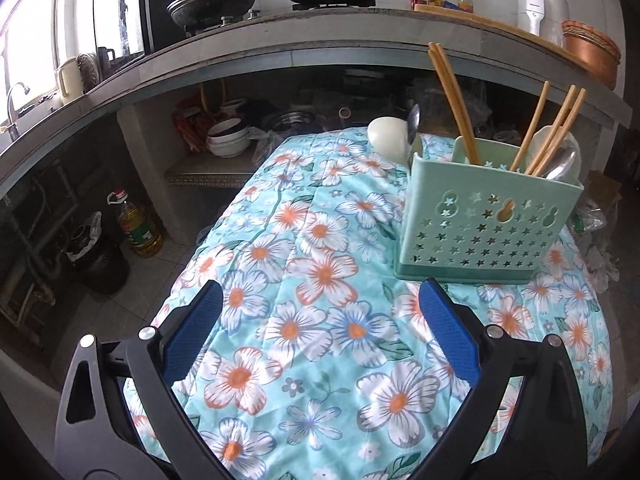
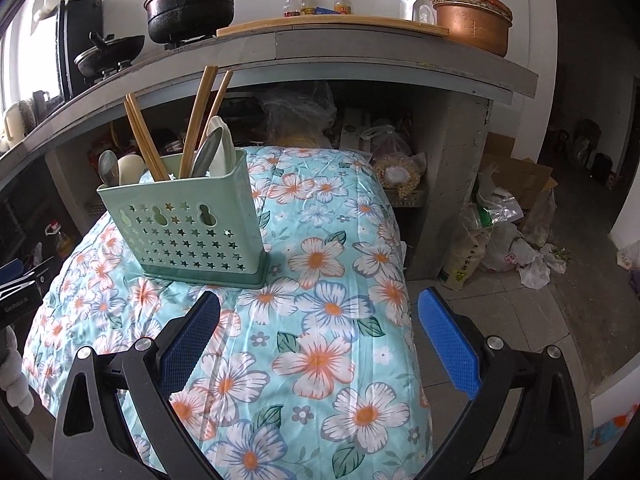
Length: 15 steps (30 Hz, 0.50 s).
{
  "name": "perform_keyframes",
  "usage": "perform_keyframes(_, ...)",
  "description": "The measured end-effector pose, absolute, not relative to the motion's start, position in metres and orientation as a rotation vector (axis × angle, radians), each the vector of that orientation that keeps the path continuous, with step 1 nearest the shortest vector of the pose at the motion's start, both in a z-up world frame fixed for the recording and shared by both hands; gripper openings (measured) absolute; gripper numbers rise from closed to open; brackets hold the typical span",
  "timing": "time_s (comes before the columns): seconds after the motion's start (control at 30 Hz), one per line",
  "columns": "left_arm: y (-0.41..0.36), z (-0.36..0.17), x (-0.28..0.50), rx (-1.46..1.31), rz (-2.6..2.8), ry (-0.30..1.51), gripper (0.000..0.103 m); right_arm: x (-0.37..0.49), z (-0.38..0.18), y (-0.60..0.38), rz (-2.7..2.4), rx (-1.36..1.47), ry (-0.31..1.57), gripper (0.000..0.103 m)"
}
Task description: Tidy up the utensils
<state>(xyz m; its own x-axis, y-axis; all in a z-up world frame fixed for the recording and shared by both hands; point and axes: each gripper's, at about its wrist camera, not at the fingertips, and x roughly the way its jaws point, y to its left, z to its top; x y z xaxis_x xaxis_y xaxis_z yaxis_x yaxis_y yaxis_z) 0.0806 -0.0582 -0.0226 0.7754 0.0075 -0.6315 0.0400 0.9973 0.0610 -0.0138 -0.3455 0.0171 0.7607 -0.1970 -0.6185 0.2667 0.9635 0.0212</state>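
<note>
Left wrist view: left gripper [image 1: 320, 304], jaws spread wide and empty, over floral cloth [image 1: 312, 320]; mint-green perforated utensil caddy [image 1: 480, 224] upright at far right, holding wooden chopsticks [image 1: 454, 106] and spoons [image 1: 566, 160]. Right wrist view: caddy at left, right gripper [image 2: 319, 316] likewise wide and empty.

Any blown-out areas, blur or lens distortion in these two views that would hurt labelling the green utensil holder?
Left wrist view: window blown out at upper left; counter edge bowed by the fisheye; utensil holder sharp and evenly lit. Right wrist view: glare only at far left, same bowing, holder crisp with a soft shadow on the floral cloth; corners dark.
</note>
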Motion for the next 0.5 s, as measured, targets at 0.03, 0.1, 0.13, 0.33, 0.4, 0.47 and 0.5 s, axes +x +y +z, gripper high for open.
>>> perform_keyframes(0.03,-0.0562,-0.0220,0.0810,0.069,-0.010,0.685,0.095,-0.0140,0.0172,-0.3463,-0.256,0.108,0.659,0.097)
perform_keyframes(0.1,-0.0523,-0.0220,0.0815,0.065,0.005,0.691,0.095,-0.0145,0.0176,-0.3474,-0.264,0.102,0.657,0.097)
perform_keyframes(0.13,-0.0511,-0.0217,0.0813,0.063,0.008,0.694,0.095,-0.0146,0.0180,-0.3480,-0.268,0.099,0.655,0.097)
perform_keyframes(0.33,-0.0467,-0.0277,0.0850,0.053,0.015,0.730,0.095,-0.0150,0.0219,-0.3525,-0.283,0.093,0.646,0.097)
perform_keyframes(0.4,-0.0472,-0.0286,0.0857,0.059,0.012,0.735,0.095,-0.0144,0.0227,-0.3532,-0.288,0.089,0.645,0.097)
perform_keyframes(0.47,-0.0476,-0.0286,0.0860,0.060,0.011,0.735,0.095,-0.0143,0.0233,-0.3542,-0.290,0.088,0.644,0.097)
perform_keyframes(0.5,-0.0479,-0.0286,0.0859,0.060,0.011,0.736,0.095,-0.0146,0.0234,-0.3540,-0.292,0.087,0.643,0.097)
